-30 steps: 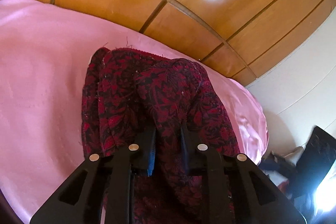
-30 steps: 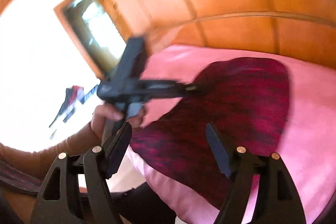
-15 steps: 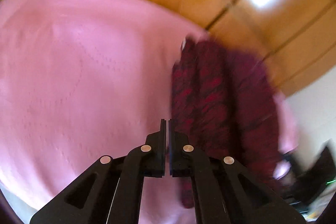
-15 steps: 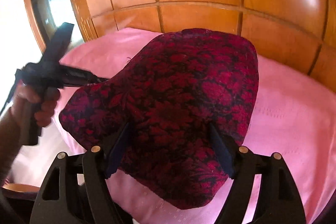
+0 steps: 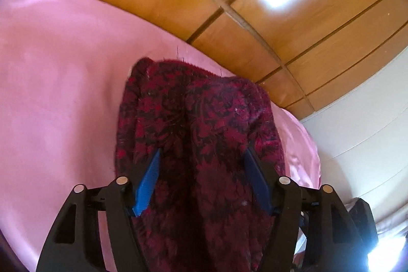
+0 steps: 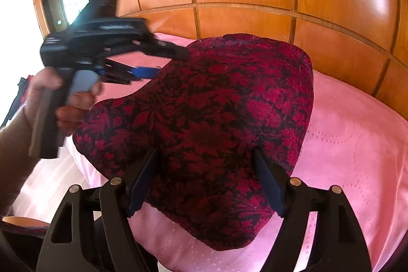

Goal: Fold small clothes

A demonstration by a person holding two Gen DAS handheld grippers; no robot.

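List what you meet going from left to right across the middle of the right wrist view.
The person's hand on the black left gripper, the dark red and black floral patterned garment, then the bare pink quilted bedspread.

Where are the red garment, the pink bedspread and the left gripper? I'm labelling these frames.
red garment (image 6: pixel 209 119): right wrist view, middle of the patterned cloth.
pink bedspread (image 5: pixel 58 83): left wrist view, bare stretch left of the garment.
left gripper (image 6: pixel 163 63): right wrist view, between its fingertips at the garment's edge.
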